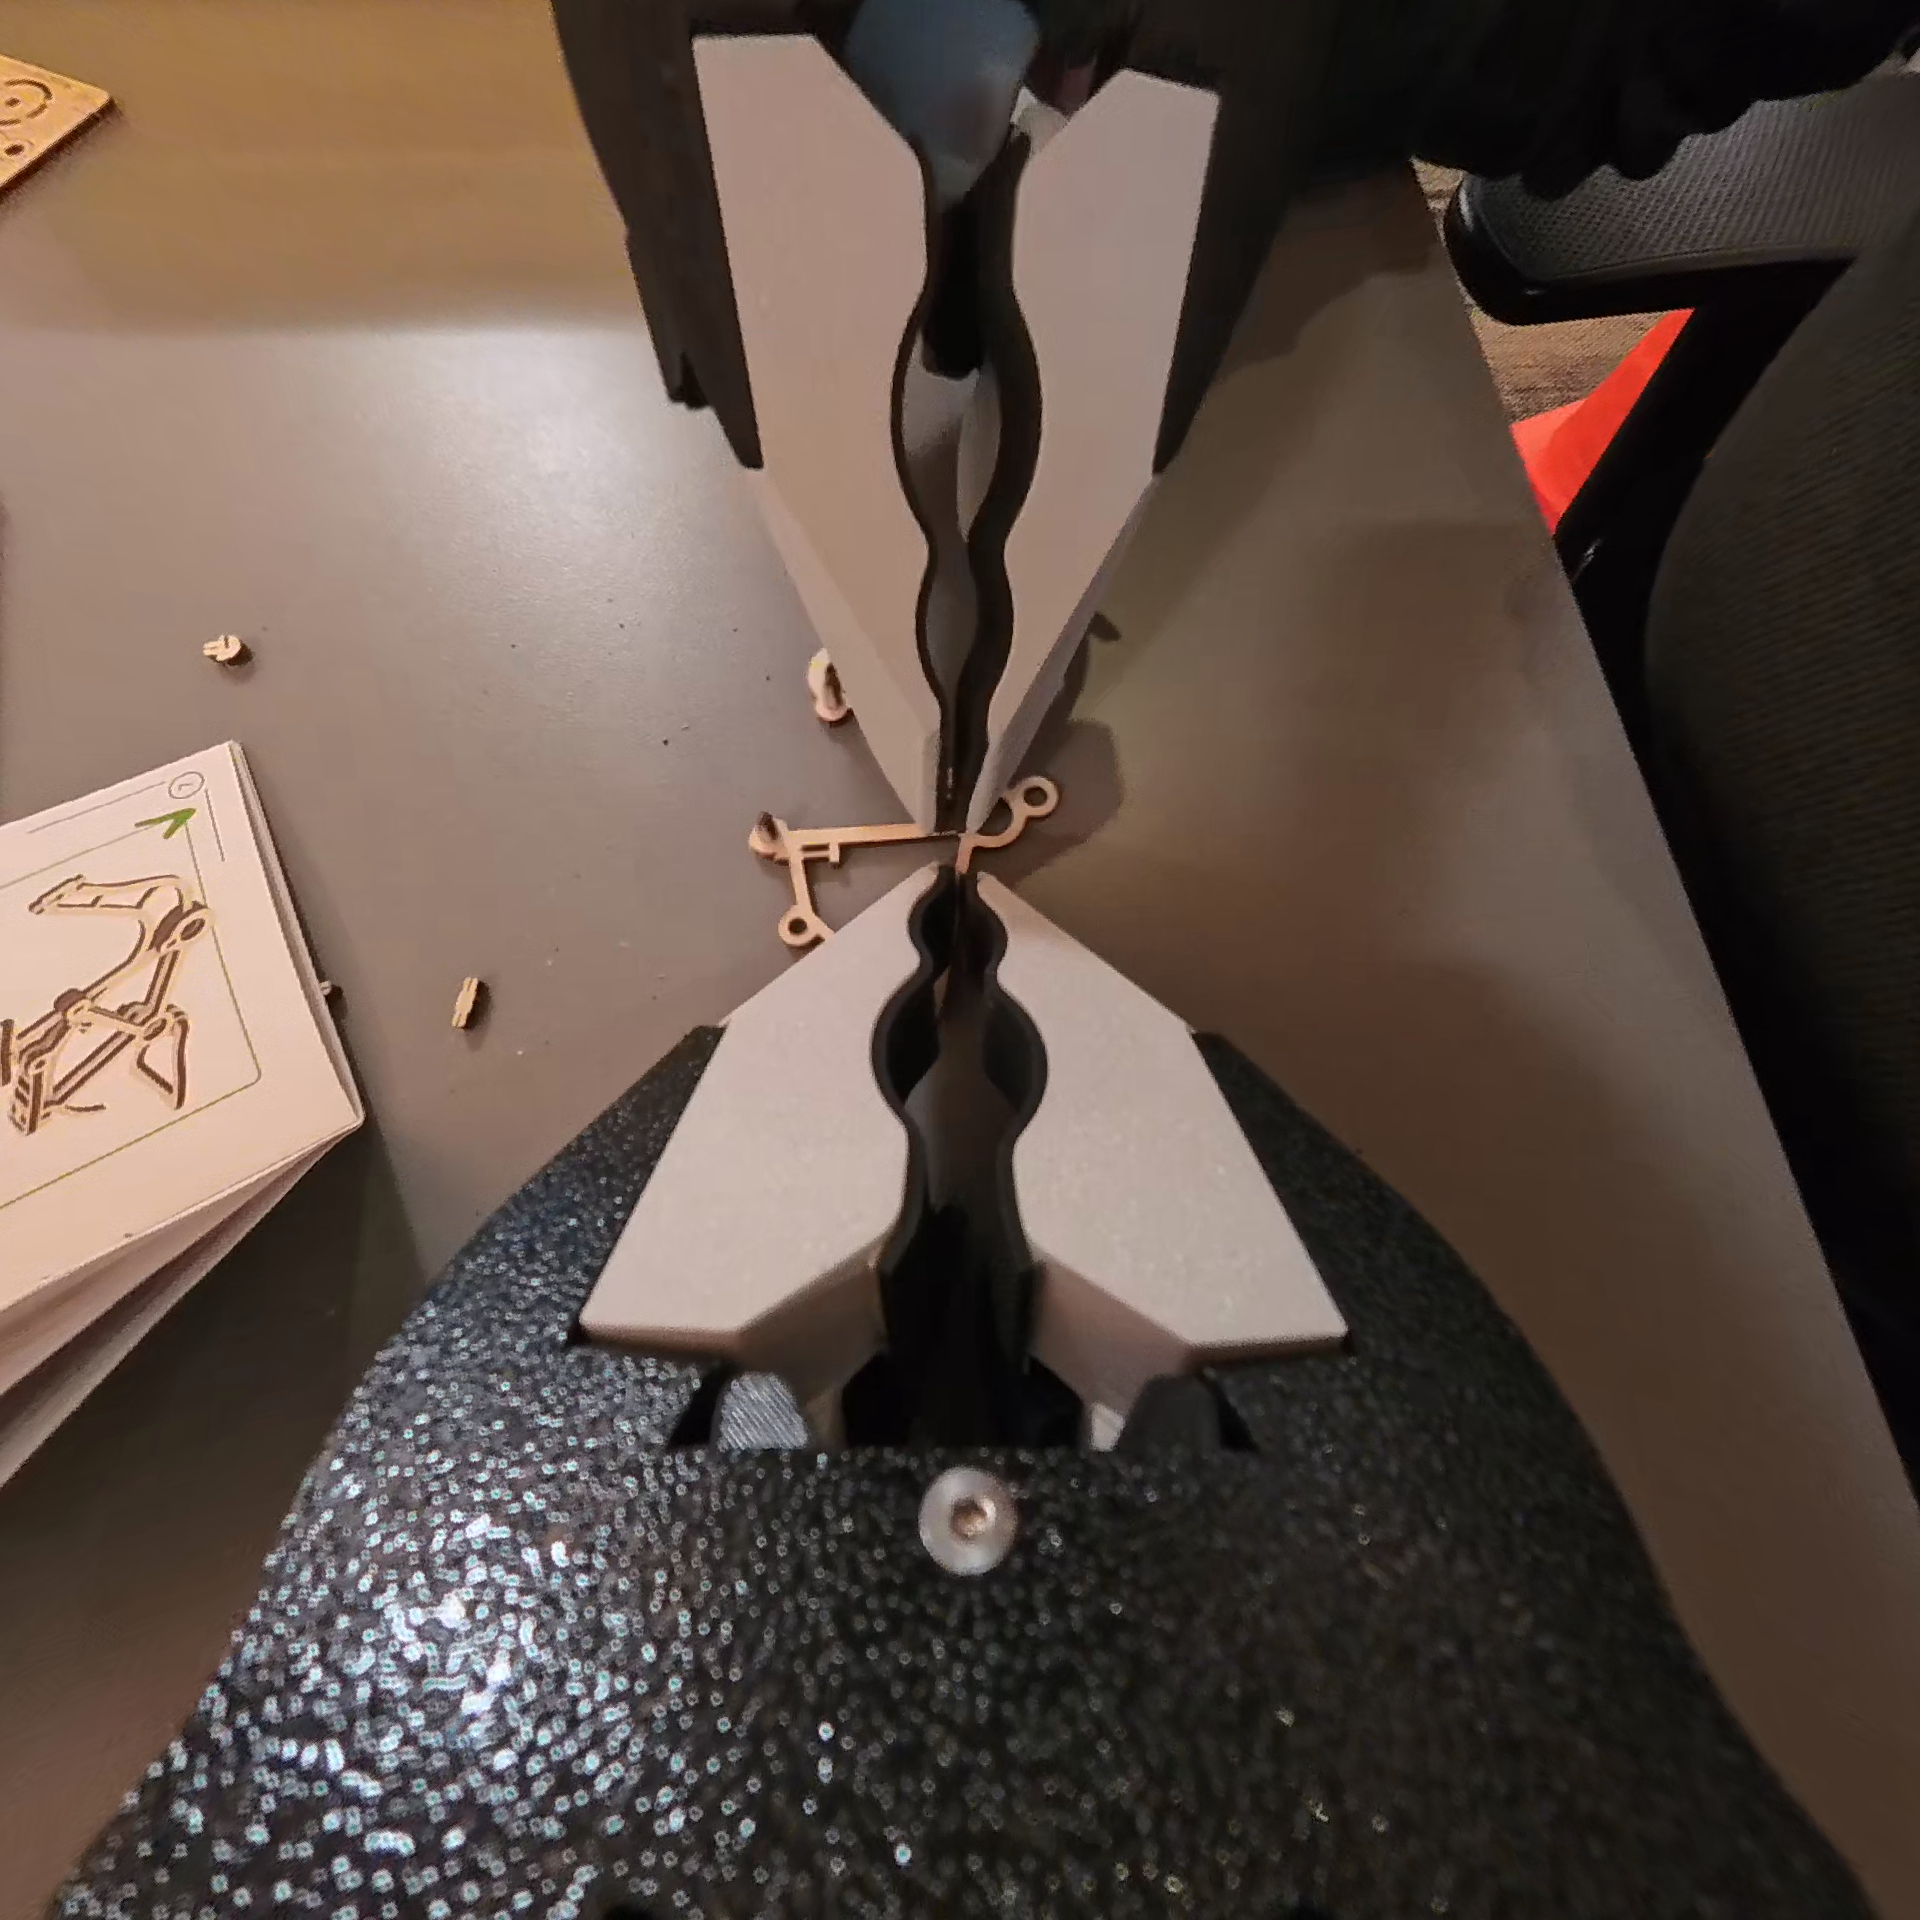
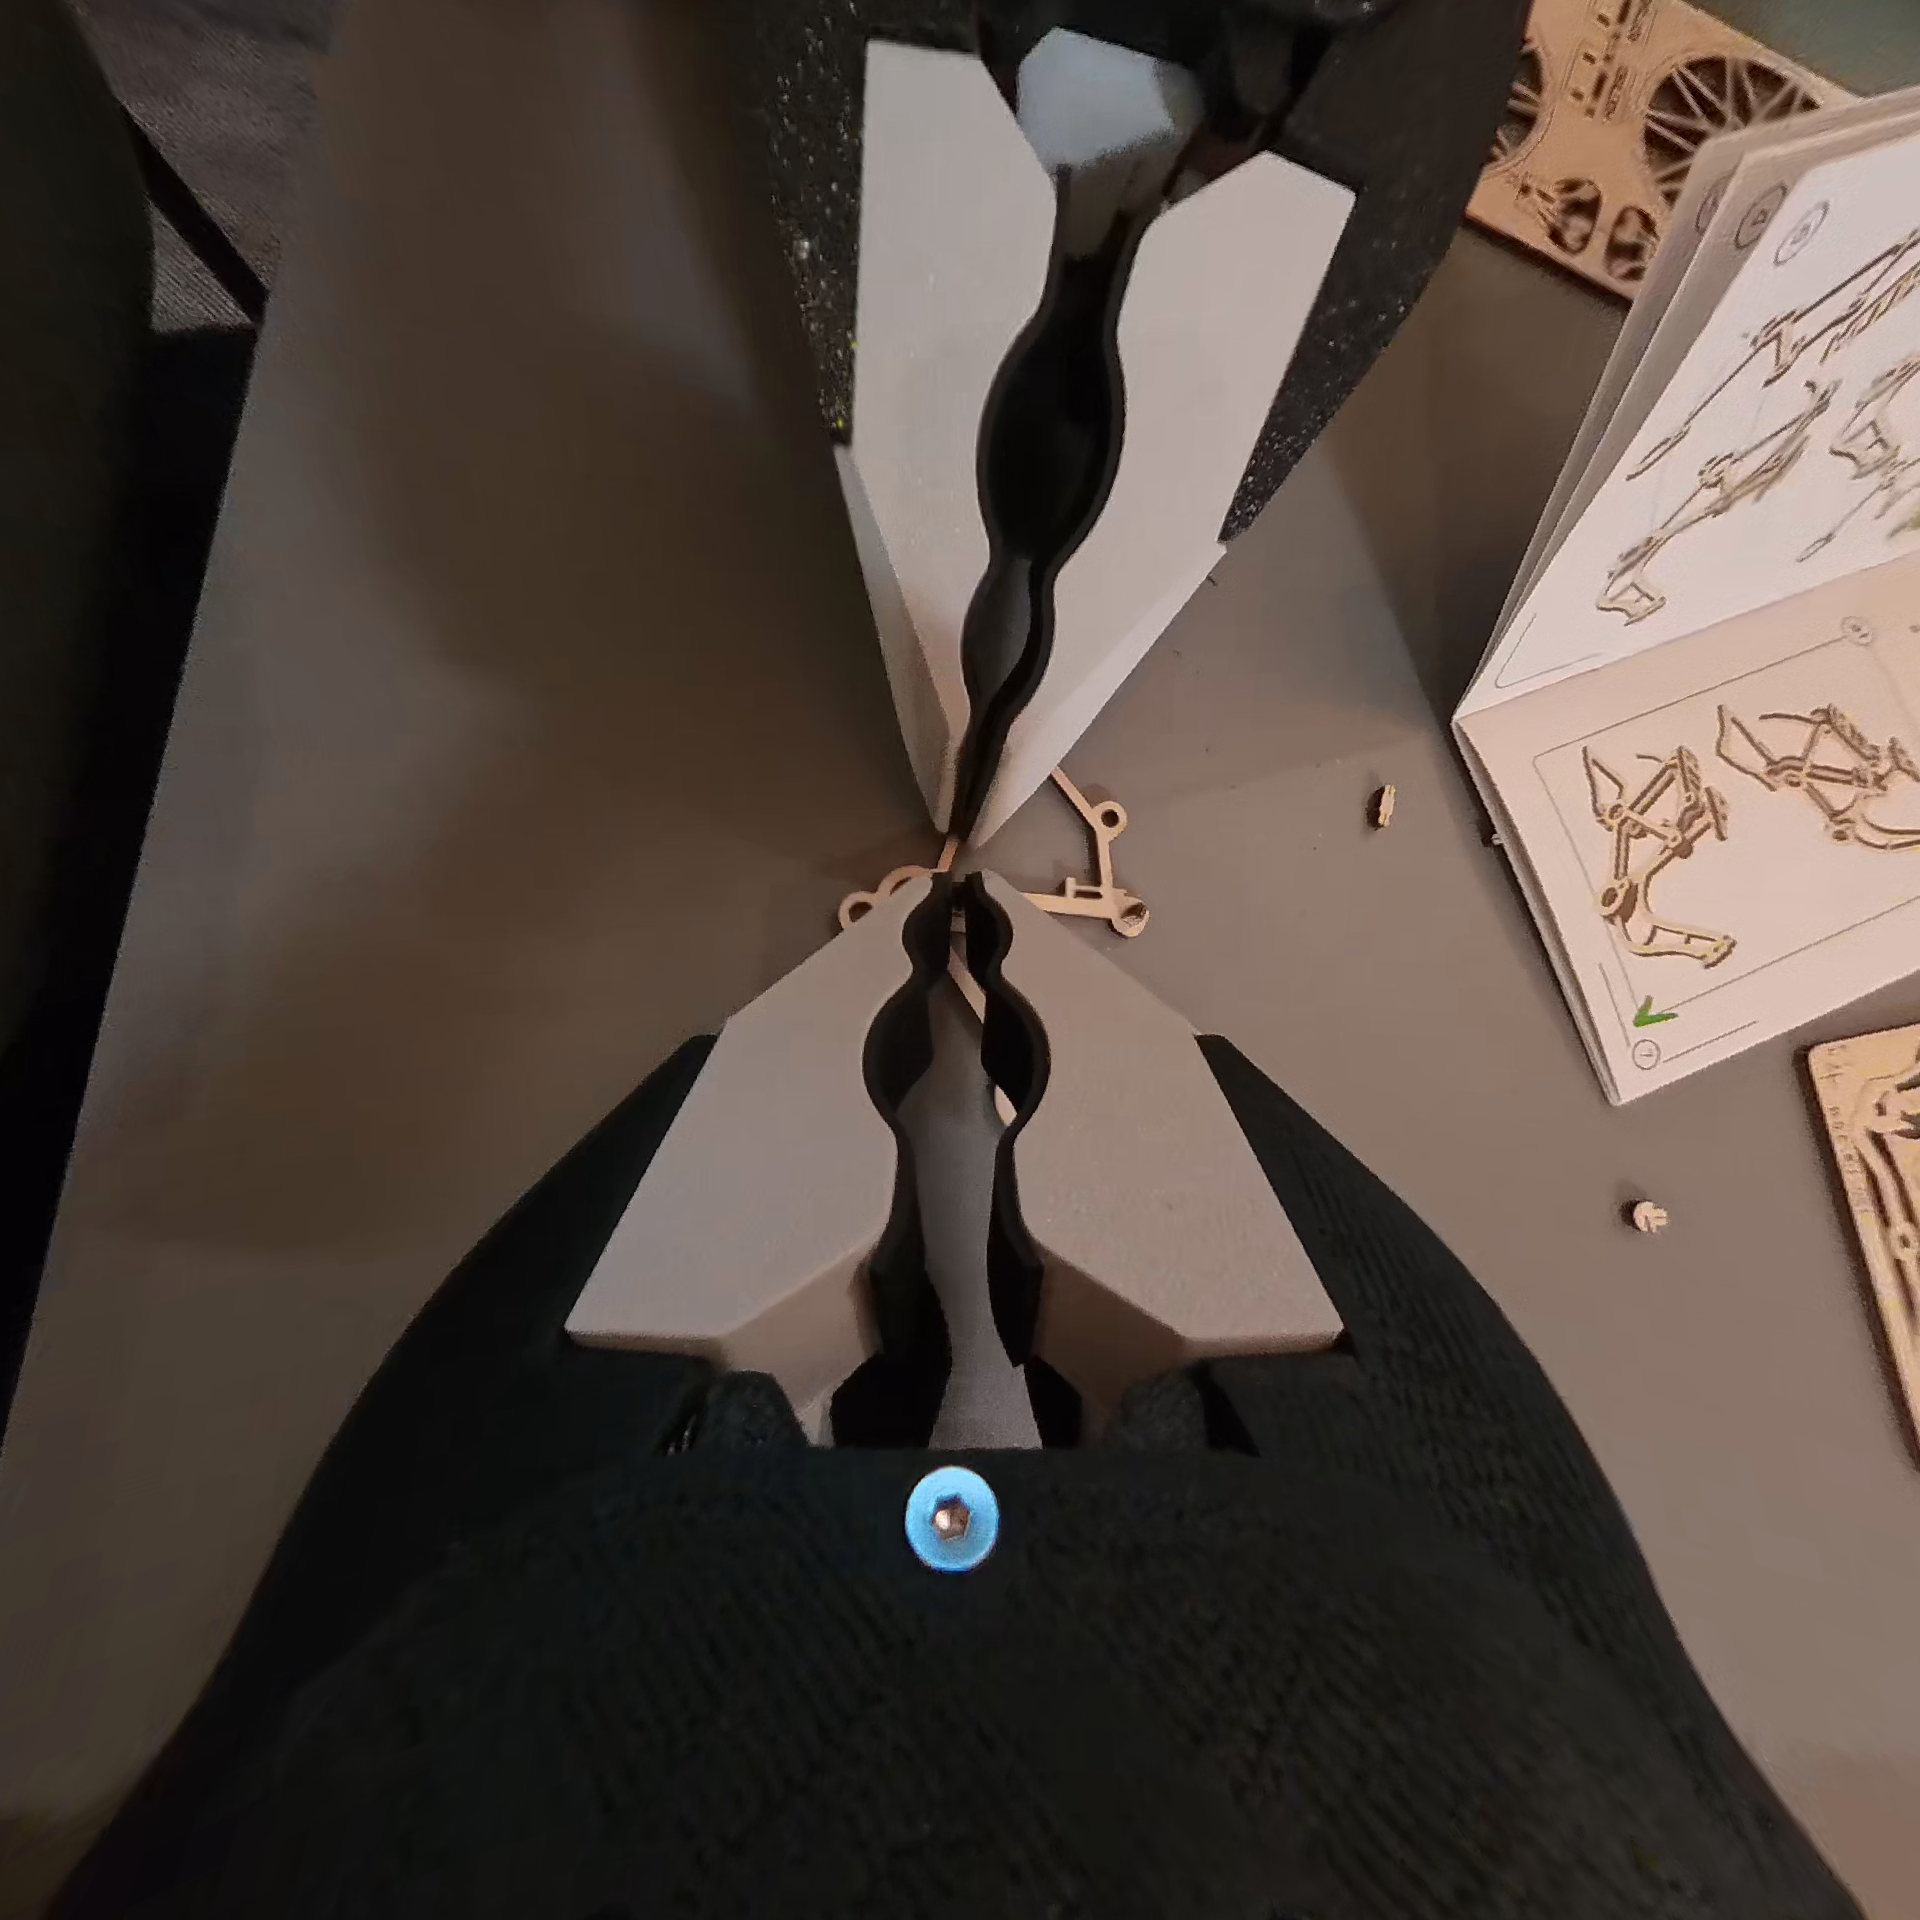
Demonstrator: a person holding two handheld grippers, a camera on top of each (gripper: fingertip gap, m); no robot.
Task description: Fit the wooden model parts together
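Pale plywood, laser-cut thin with dark scorched edges, makes up the flat frame-shaped model part point(image 1: 831, 847) you are holding between your two grippers, just above the grey tabletop point(image 1: 468, 468). It is a slim bar with a branching leg, and small ring-shaped eyelets mark its ends: one beside the far gripper's tips, one low on the leg. In the left wrist view its long bar runs crosswise, left to right, with a knobbed end pointing left and the leg slanting down toward the camera. Your left gripper point(image 1: 956, 873) has its jaws pressed together on a narrow edge of the part, and your right gripper point(image 2: 956, 883) meets it tip to tip from the opposite side, its jaws likewise closed on the thin wood. In the right wrist view the same part point(image 2: 1091, 894) spreads rightward, with one eyelet poking out to the left of the tips. Two small loose wooden pegs point(image 1: 227, 650) point(image 1: 468, 1004) lie on the table nearby, beside a white instruction booklet point(image 1: 125, 997) with line drawings.
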